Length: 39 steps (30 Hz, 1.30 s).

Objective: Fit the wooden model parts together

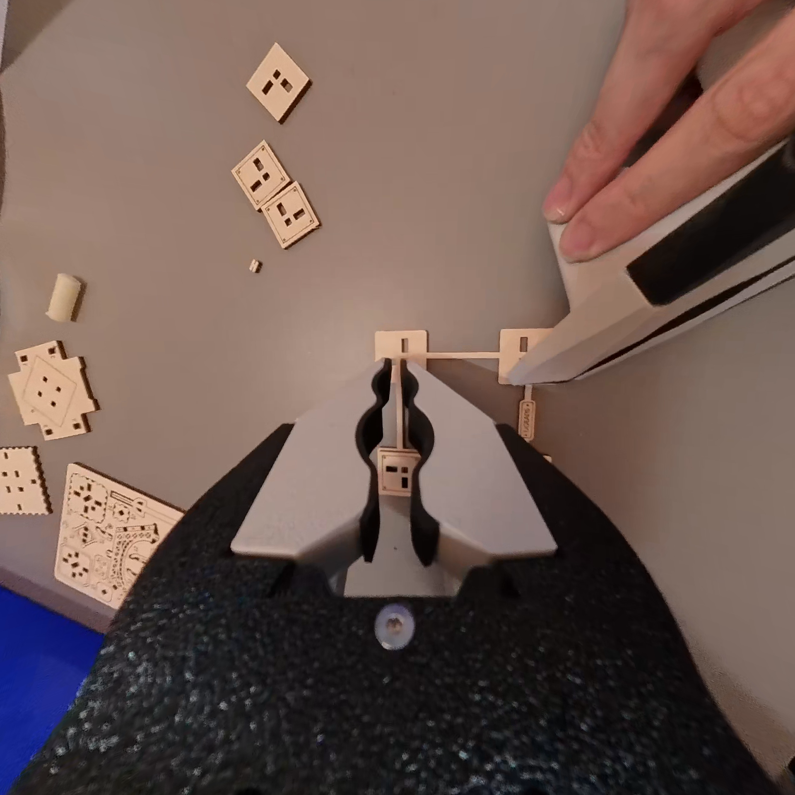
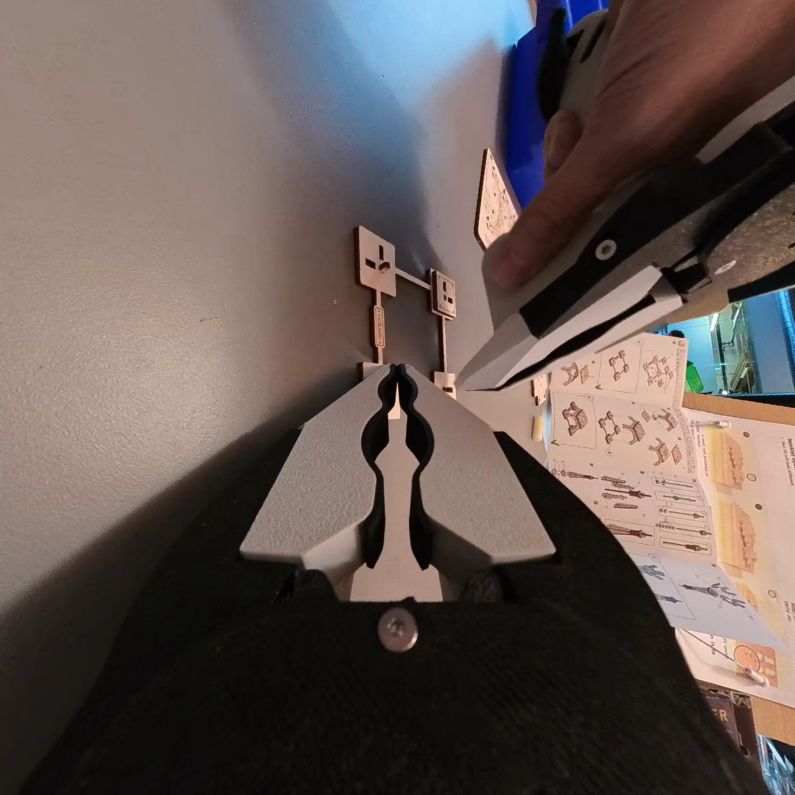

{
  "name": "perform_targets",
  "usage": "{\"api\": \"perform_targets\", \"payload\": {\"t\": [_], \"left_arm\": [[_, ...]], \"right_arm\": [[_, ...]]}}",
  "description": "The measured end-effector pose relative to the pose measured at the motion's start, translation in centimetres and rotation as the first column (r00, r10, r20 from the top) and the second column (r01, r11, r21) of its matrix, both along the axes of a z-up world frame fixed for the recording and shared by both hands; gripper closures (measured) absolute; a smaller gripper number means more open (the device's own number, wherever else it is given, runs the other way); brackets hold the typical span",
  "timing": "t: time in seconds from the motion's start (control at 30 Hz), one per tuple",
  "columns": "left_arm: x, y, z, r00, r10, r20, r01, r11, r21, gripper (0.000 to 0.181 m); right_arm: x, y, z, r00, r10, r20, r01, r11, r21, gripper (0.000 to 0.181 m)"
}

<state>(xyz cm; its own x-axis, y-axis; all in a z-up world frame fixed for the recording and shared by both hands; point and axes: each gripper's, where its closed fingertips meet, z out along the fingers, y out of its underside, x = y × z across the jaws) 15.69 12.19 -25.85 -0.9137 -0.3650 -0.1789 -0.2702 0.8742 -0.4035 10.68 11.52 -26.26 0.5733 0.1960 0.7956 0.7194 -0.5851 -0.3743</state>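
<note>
A thin square wooden frame lies flat on the grey table, with a small square at each corner. One corner bears an engraved plate. My left gripper is closed on the frame's thin strut, just below a corner square. My right gripper is shut, with its tips resting on another corner square. In the left wrist view it comes in from the right over that corner. In the right wrist view the left gripper points at the neighbouring corner.
Loose square plates, a cross-shaped plate, a pale cylinder and a part sheet lie at the left. An instruction sheet lies at the right. A hand holds each gripper. The left gripper's tips are roughly 5 cm from the right gripper's. The engraved plate is about 5 cm from my left fingertips. It is also in sight in the right wrist view.
</note>
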Motion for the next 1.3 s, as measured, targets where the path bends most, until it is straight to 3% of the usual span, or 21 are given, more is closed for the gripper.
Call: {"api": "perform_targets", "payload": {"t": [0.03,0.3,0.87,0.93,1.03,1.1,1.3], "left_arm": [[0.1,-0.1,0.0,1.000,-0.004,0.002,0.004,1.000,0.004,0.181],[-0.3,0.0,-0.7,0.999,-0.028,-0.021,0.030,0.997,0.071,0.181],[-0.3,0.1,-0.7,0.998,-0.028,-0.048,0.032,0.996,0.087,0.181],[0.0,0.1,-0.2,0.999,-0.015,-0.044,0.018,0.998,0.058,0.175],[2.5,-1.0,2.3,0.999,0.030,0.012,-0.029,0.995,-0.092,0.178],[5.3,-1.1,2.9,0.995,0.032,0.091,-0.022,0.994,-0.105,0.180],[8.4,-1.3,0.3,0.996,-0.079,0.038,0.082,0.994,-0.072,0.175]], "right_arm": [[0.0,0.0,0.0,1.000,0.000,0.000,0.000,1.000,0.000,0.181],[-0.1,0.0,0.0,1.000,0.001,-0.005,-0.001,1.000,0.002,0.181],[-0.2,0.1,0.1,1.000,0.001,0.000,-0.001,1.000,0.003,0.181],[-0.2,0.2,0.1,1.000,0.003,0.007,-0.003,1.000,0.007,0.181],[-0.3,0.2,0.2,1.000,0.008,0.004,-0.009,1.000,0.015,0.181],[-0.4,0.1,0.4,1.000,0.021,-0.011,-0.021,1.000,0.021,0.180],[0.7,-0.4,3.4,0.960,0.025,-0.278,0.038,0.975,0.221,0.173]]}}
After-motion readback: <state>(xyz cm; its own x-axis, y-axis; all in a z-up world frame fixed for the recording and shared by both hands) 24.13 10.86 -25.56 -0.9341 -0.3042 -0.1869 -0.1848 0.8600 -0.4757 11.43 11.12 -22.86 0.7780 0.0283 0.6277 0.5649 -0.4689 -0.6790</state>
